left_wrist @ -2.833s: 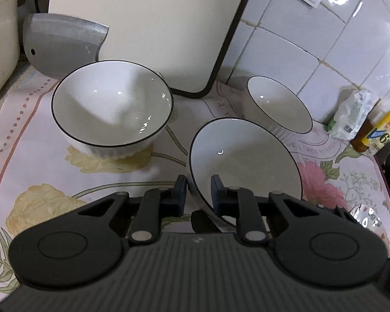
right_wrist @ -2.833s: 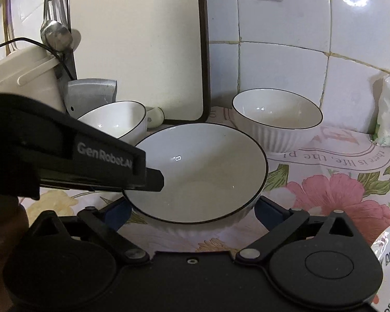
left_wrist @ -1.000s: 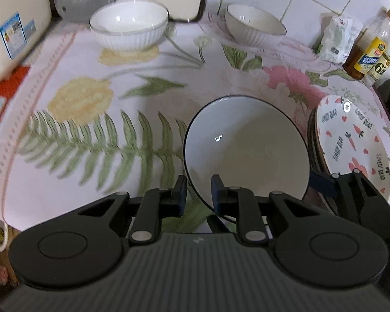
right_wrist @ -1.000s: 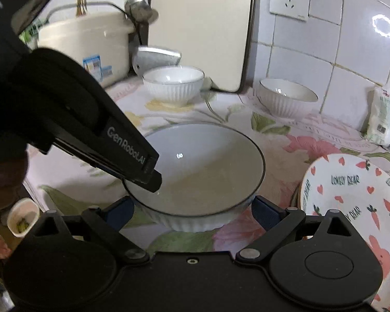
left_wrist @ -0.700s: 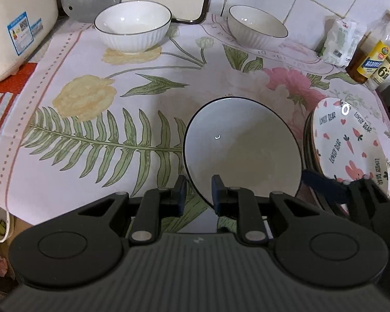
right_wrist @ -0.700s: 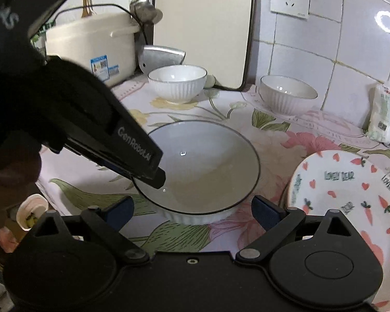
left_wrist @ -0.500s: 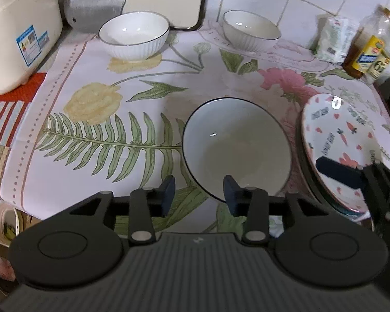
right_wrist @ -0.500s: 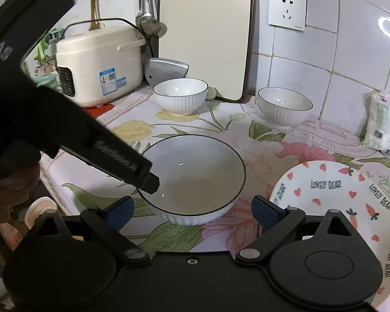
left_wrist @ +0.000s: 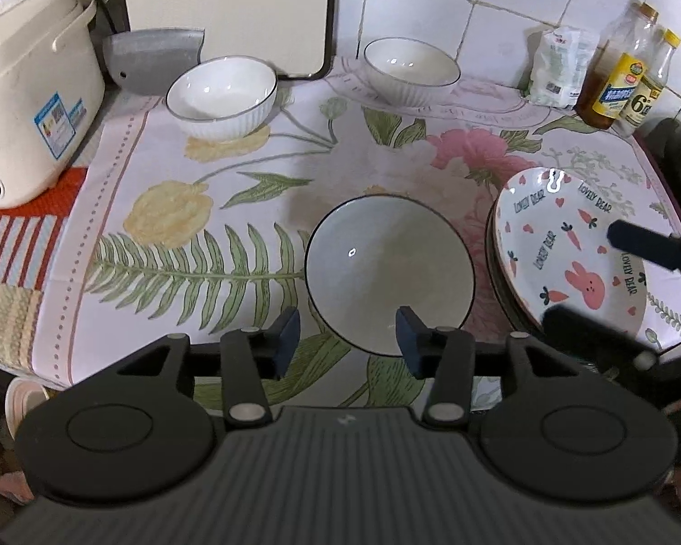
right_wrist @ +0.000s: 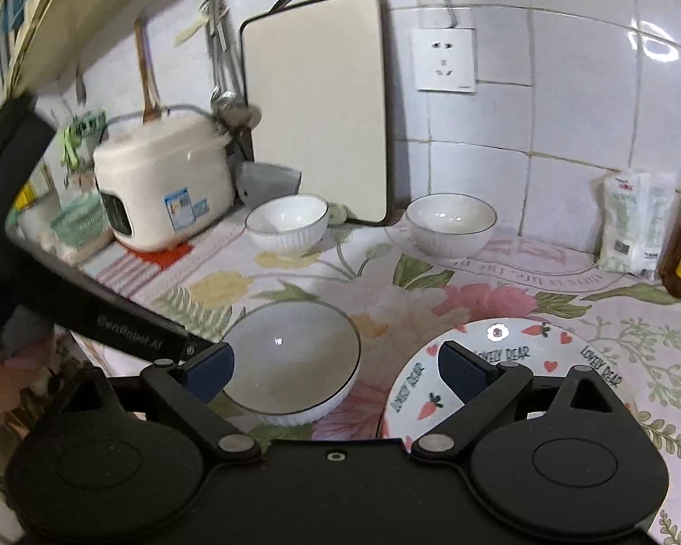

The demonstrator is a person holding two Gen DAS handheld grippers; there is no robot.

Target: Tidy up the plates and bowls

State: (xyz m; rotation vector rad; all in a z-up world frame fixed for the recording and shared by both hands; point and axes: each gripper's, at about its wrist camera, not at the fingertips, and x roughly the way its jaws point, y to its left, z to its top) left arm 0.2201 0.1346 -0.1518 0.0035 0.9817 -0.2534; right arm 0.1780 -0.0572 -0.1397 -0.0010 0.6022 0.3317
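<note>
The near bowl (left_wrist: 388,272), white with a thin dark rim, sits empty on the flowered cloth (left_wrist: 181,236) that covers my bench, and I will place everything else from it. My left tool (left_wrist: 347,334) hangs just above its near rim with the jaws opening, one pad outside the rim, the other over the inside, neither pressing on it. My right tool (right_wrist: 336,365) stands wide open and grips nothing; its left finger is over the near bowl's edge, its right finger over the plate. Just beside the near bowl, to its right, lies the bear plate (left_wrist: 563,250), patterned with hearts, carrots and a rabbit, on top of what looks like a darker plate; nothing is on it. Well behind the near bowl, by the wall, stand two more empty bowls of the same kind: the left bowl (left_wrist: 222,95) and the right bowl (left_wrist: 411,70). Behind the left bowl lean a cleaver (left_wrist: 154,56) and a pale cutting board (left_wrist: 231,9). Far left of the near bowl is a rice cooker (left_wrist: 27,91); far right at the back, a white packet (left_wrist: 558,68) and bottles (left_wrist: 624,72)
</note>
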